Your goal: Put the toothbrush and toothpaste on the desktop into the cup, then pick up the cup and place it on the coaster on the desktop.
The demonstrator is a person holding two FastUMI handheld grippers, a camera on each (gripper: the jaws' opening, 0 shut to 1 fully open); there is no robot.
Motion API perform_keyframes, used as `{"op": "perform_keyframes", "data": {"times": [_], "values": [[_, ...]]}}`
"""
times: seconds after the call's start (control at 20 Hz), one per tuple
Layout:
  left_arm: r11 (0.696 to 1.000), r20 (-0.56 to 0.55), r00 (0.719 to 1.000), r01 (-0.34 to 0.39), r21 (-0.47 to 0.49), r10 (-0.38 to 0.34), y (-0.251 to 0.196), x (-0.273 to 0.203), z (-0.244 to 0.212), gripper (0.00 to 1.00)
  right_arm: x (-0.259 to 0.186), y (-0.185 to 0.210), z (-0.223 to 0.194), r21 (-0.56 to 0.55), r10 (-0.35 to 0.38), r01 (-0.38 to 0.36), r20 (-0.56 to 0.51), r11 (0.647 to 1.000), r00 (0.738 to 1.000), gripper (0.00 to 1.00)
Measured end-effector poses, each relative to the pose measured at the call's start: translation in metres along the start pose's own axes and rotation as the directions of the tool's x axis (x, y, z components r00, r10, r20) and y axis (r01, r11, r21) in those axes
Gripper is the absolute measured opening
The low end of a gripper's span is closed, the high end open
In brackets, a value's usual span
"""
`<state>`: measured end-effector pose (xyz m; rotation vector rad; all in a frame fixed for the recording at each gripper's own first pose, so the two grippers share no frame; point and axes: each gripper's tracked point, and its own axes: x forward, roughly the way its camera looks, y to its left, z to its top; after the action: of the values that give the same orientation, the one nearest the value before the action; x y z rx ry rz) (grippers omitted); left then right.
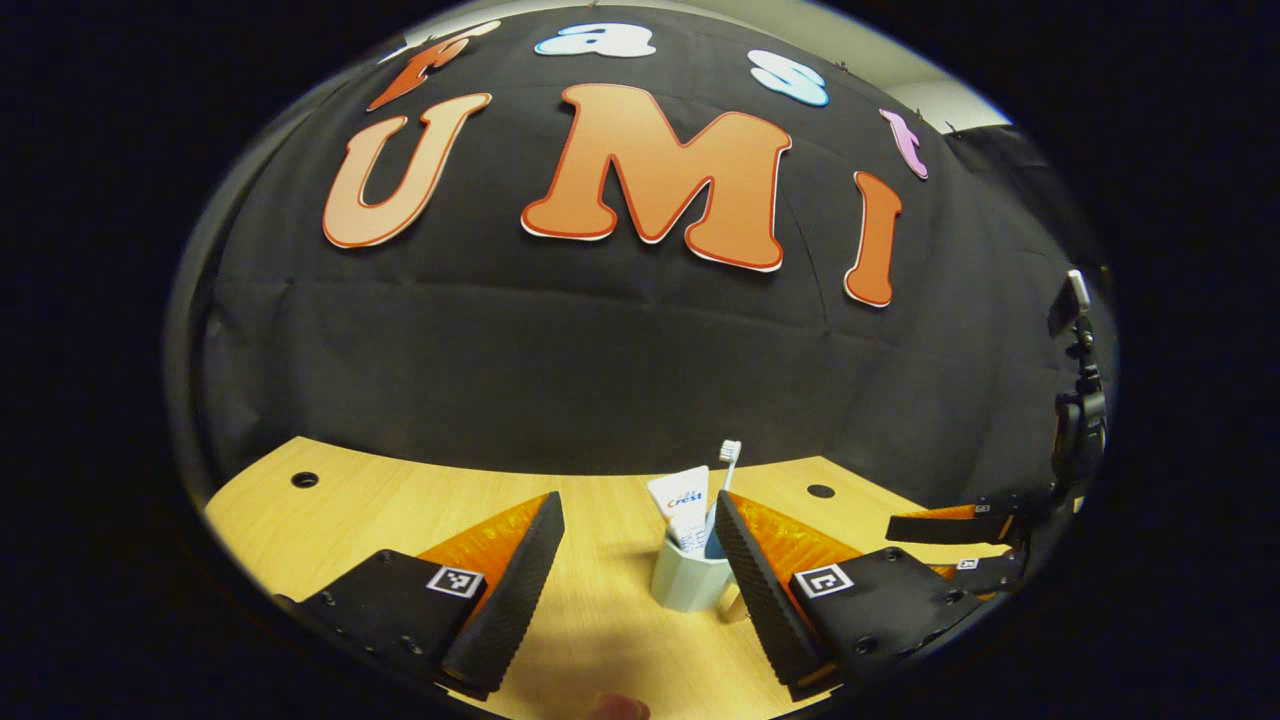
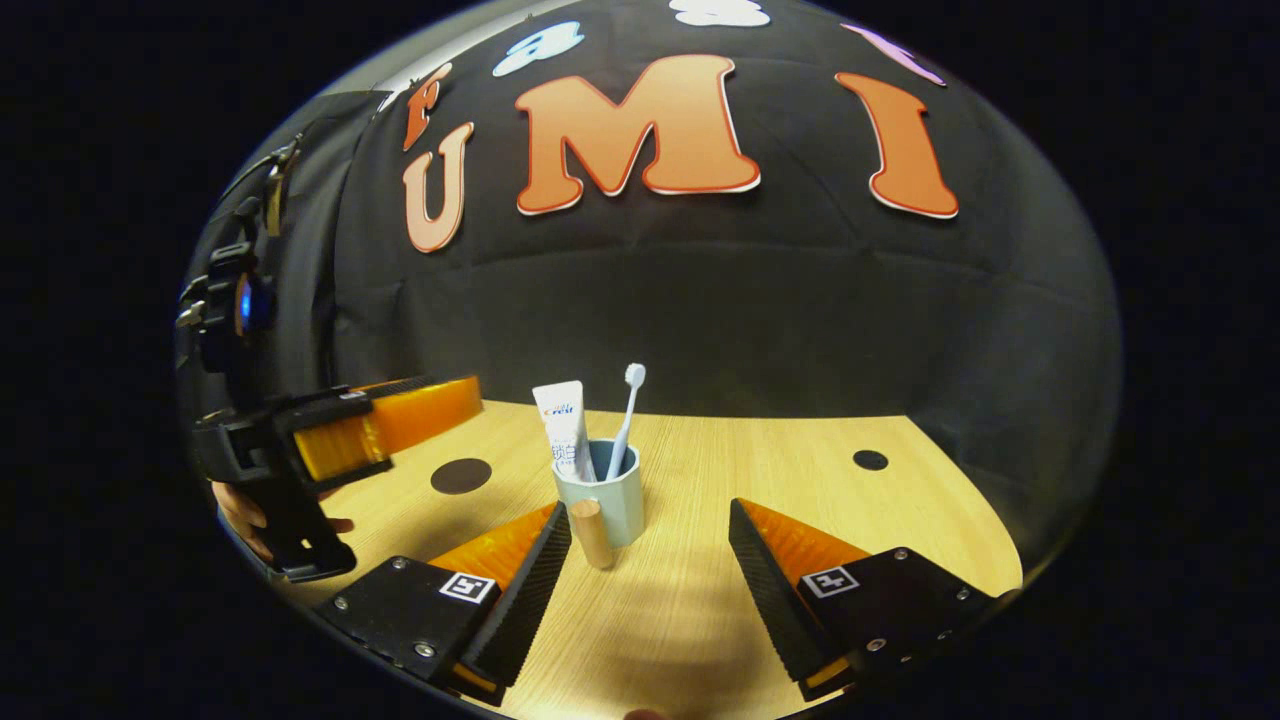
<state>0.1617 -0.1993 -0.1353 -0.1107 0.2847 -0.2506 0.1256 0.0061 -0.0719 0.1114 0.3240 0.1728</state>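
A pale grey-green cup (image 2: 612, 497) with a wooden handle (image 2: 592, 534) stands upright on the wooden desktop (image 2: 690, 600). In it stand a white toothpaste tube (image 2: 565, 428) and a white toothbrush (image 2: 627, 408). A dark round coaster (image 2: 461, 475) lies left of the cup, apart from it. My right gripper (image 2: 650, 518) is open just short of the cup, its left finger beside the handle. My left gripper (image 1: 635, 515) is also open and holds nothing. Its right finger hides part of the cup (image 1: 688, 582), which holds the toothpaste (image 1: 682, 505) and toothbrush (image 1: 729, 468).
The left gripper (image 2: 385, 420), held by a hand, hovers above the desk to the left of the coaster. The right gripper (image 1: 955, 527) shows at the far right. Small round holes (image 1: 304, 479) (image 1: 820, 491) (image 2: 870, 459) mark the desktop. A camera stand (image 1: 1078, 400) rises at the right edge.
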Motion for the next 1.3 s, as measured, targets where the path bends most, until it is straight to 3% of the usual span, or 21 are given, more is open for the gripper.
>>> {"op": "perform_keyframes", "data": {"times": [0.5,0.7,1.3], "values": [[0.993,0.017,0.994,-0.111,0.048,0.11,0.066,-0.069,0.005,0.98,0.035,0.031,0.001,-0.025,0.01,-0.014,-0.161,1.0,0.987,0.95],[0.99,0.001,0.992,-0.13,0.056,0.13,0.087,-0.093,-0.007,0.98,0.046,0.042,-0.007,-0.019,0.011,-0.017,-0.241,1.0,0.97,0.96],[0.976,-0.046,0.977,-0.205,0.08,0.209,0.14,-0.125,-0.038,0.98,0.08,0.031,-0.034,-0.035,-0.078,0.07,-0.483,0.997,0.872,0.91]]}}
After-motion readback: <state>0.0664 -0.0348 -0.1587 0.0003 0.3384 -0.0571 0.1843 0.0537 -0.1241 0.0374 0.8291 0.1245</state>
